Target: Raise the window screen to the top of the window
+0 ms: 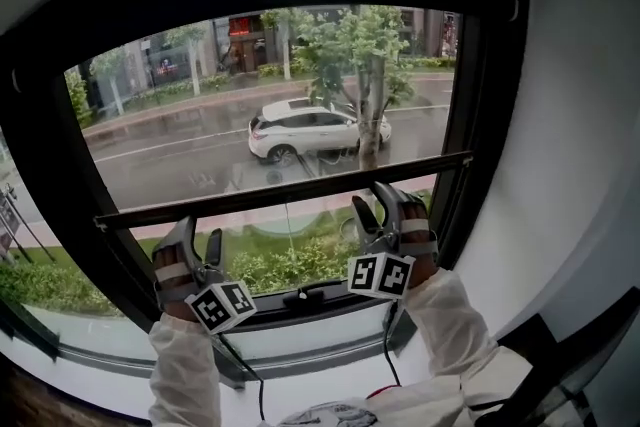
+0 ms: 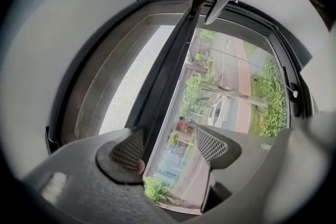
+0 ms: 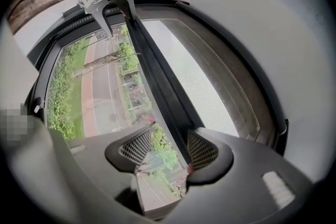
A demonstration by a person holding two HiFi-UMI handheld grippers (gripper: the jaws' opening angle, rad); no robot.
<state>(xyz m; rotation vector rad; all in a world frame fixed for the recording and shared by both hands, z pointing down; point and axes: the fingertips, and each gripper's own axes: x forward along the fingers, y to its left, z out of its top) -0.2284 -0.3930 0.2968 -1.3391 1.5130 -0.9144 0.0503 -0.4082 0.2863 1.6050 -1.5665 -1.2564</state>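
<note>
The window screen's black bottom bar (image 1: 290,193) runs across the window a little below mid-height, with the grey mesh (image 2: 131,86) above it. My left gripper (image 1: 200,230) reaches up under the bar's left part. Its jaws stand open, and the bar (image 2: 168,76) lies against one pad (image 2: 128,150). My right gripper (image 1: 372,197) is under the bar's right part, also open, with the bar (image 3: 157,86) along one pad (image 3: 202,148). Each gripper view shows the other gripper far along the bar: the right gripper (image 2: 210,0) and the left gripper (image 3: 113,13).
The black window frame (image 1: 485,115) surrounds the opening, with white wall (image 1: 560,165) to the right. A black latch (image 1: 310,295) sits on the lower rail. A cable (image 1: 388,355) hangs from the right gripper. Outside are a wet street, a white car (image 1: 310,130) and a tree (image 1: 372,105).
</note>
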